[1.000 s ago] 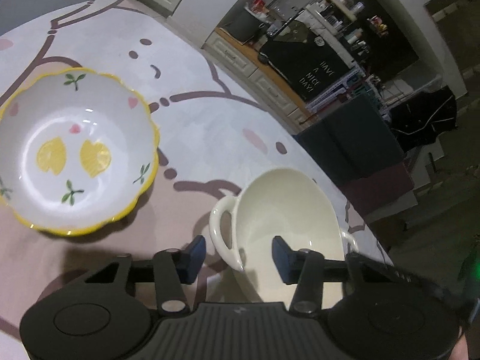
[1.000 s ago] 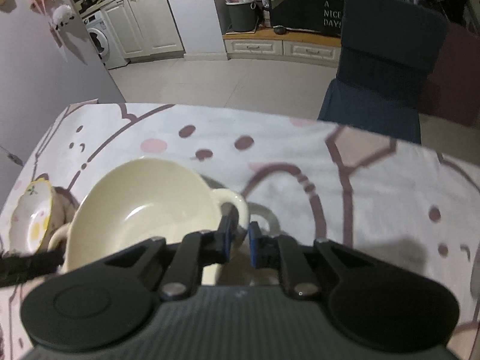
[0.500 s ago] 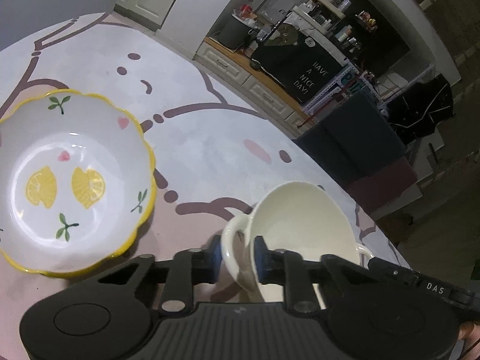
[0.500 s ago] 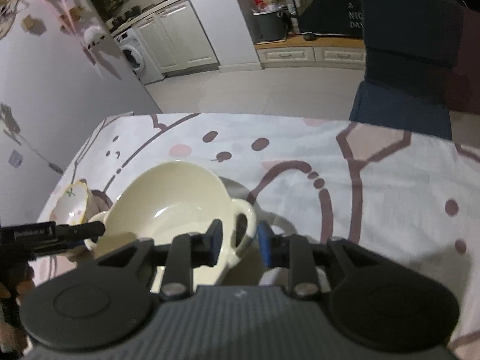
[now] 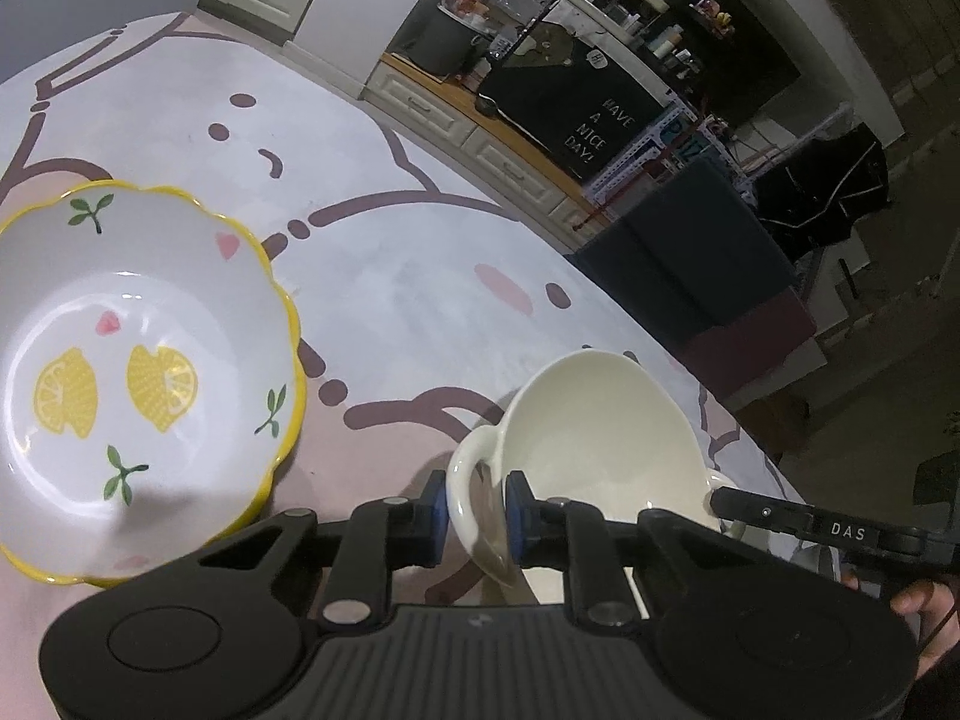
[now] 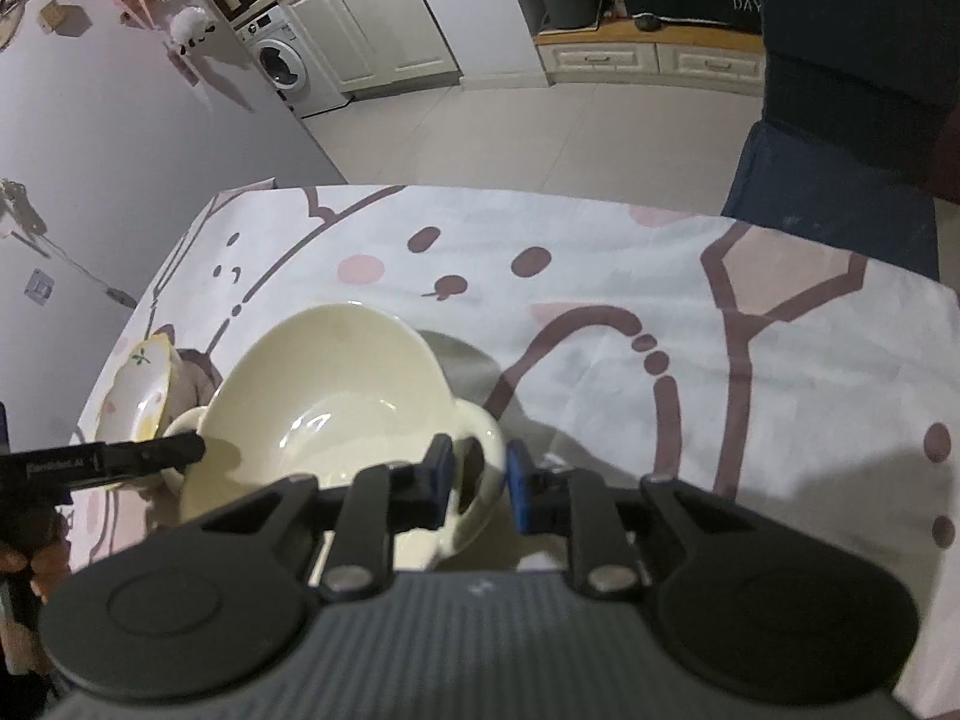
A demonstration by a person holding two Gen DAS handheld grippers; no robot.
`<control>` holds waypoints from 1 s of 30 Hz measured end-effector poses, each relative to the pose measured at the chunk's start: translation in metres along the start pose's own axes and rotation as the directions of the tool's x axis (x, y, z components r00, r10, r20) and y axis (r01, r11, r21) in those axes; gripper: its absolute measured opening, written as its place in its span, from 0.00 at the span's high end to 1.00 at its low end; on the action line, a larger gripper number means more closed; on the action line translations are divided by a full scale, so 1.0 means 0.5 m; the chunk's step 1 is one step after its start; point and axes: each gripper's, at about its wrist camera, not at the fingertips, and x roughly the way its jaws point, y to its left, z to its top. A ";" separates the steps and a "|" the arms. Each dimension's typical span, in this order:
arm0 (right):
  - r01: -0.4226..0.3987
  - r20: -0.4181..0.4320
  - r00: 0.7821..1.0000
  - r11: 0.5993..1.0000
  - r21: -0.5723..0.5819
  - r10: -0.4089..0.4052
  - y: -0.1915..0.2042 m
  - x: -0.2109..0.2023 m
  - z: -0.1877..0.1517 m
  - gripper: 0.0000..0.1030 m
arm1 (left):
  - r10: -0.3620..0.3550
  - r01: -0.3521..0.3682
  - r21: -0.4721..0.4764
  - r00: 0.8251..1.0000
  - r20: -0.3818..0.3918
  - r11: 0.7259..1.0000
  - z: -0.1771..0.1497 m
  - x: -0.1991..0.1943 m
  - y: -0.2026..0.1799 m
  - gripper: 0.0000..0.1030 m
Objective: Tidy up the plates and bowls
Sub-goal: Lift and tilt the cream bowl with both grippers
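A cream two-handled bowl [image 5: 606, 438] is held between both grippers, lifted and tilted above the tablecloth. My left gripper [image 5: 477, 507] is shut on its left handle. My right gripper [image 6: 480, 480] is shut on its right handle; the bowl also shows in the right wrist view [image 6: 336, 396]. A white lemon-pattern bowl [image 5: 120, 372] with a yellow scalloped rim sits on the table to the left of the cream bowl; it shows at the far left in the right wrist view [image 6: 135, 384].
The table carries a white and pink cartoon-print cloth [image 5: 390, 276]. A dark blue chair [image 6: 840, 180] stands at the table's far edge. Kitchen cabinets and a washing machine [image 6: 282, 60] lie beyond.
My left gripper closed on the cream bowl's left handle. Both grippers have raised and tilted the bowl, and the view has risen above the table.
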 end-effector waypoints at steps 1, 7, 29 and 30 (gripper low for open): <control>-0.001 -0.005 1.000 1.000 -0.003 0.001 0.000 0.001 0.002 0.77 | -0.003 0.003 0.002 1.000 -0.003 1.000 0.001 0.001 0.001 0.80; -0.003 -0.035 0.999 1.000 0.003 0.003 -0.002 0.007 0.013 0.77 | -0.033 0.032 -0.043 0.999 -0.025 0.999 0.002 0.012 0.013 0.81; -0.082 -0.087 0.992 0.994 0.069 0.088 -0.030 0.034 0.004 0.78 | -0.132 0.124 -0.104 0.989 -0.065 0.987 0.014 0.030 0.049 0.84; -0.099 -0.084 0.991 0.992 0.081 0.105 -0.036 0.034 0.001 0.79 | -0.138 0.131 -0.108 0.988 -0.065 0.985 0.013 0.030 0.050 0.85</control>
